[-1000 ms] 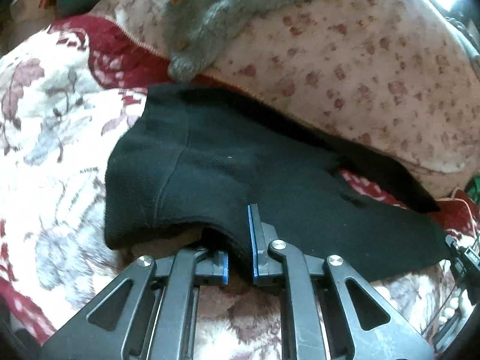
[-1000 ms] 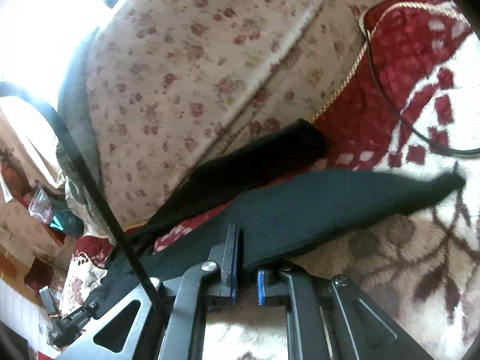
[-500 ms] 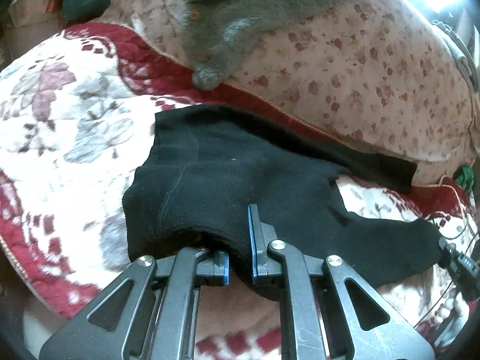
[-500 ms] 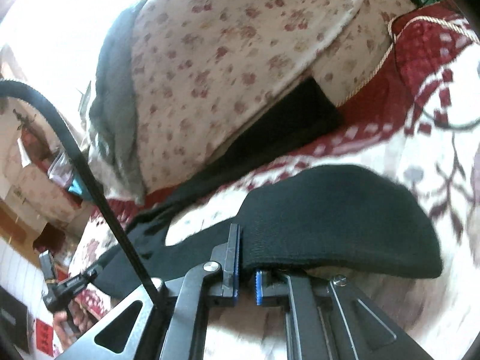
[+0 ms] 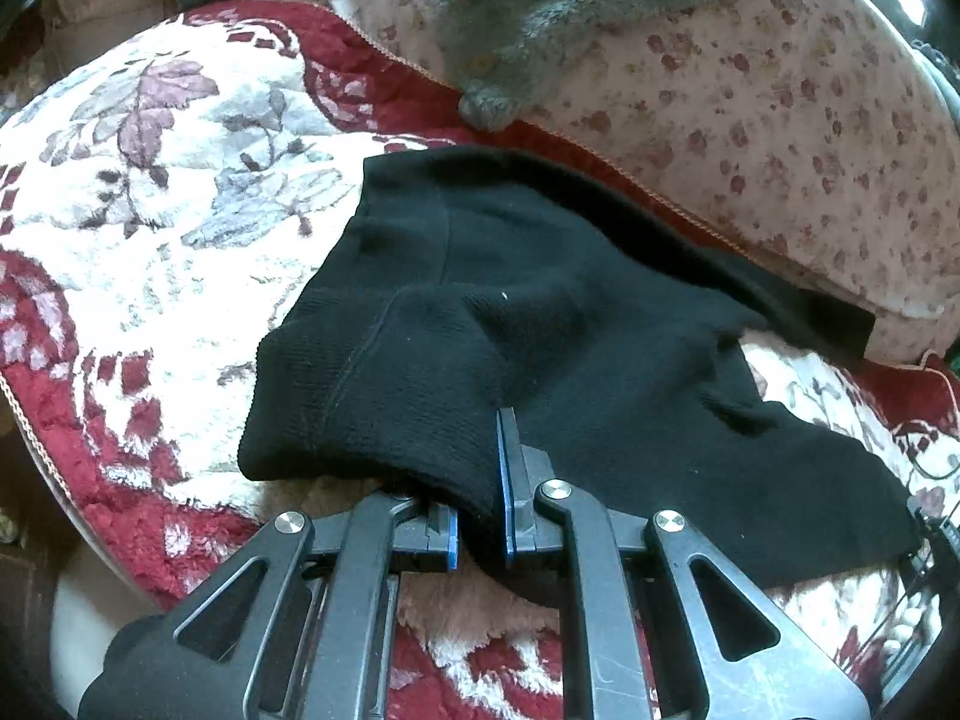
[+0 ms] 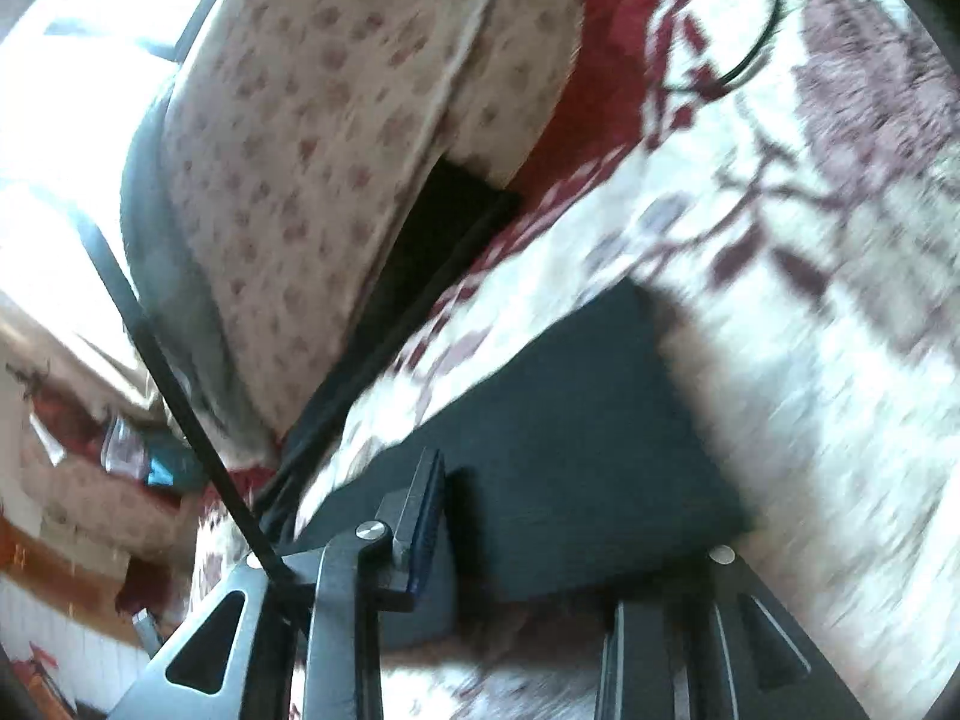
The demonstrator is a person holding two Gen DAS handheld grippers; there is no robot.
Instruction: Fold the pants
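Observation:
Black knit pants [image 5: 540,330] lie on a floral red and white blanket [image 5: 150,210]. In the left wrist view my left gripper [image 5: 477,516] is shut on the near waist edge, with cloth pinched between its blue pads. One leg runs right along the cushion, the other toward the lower right. In the blurred right wrist view a pant leg end [image 6: 570,450] lies over my right gripper [image 6: 540,516]. Its jaws stand wide apart with the cloth draped across them. The far leg [image 6: 444,228] lies against the cushion.
A flower-print cushion [image 5: 780,120] backs the blanket, with a grey fleece garment [image 5: 540,18] draped on it. A black cable [image 6: 756,42] loops on the blanket at the upper right of the right wrist view. The blanket's edge [image 5: 36,438] drops off at the left.
My right gripper's jaws have opened from shut on the leg end, and its view has swung and blurred. My left gripper keeps its grip and has pulled back, so the pants look farther off.

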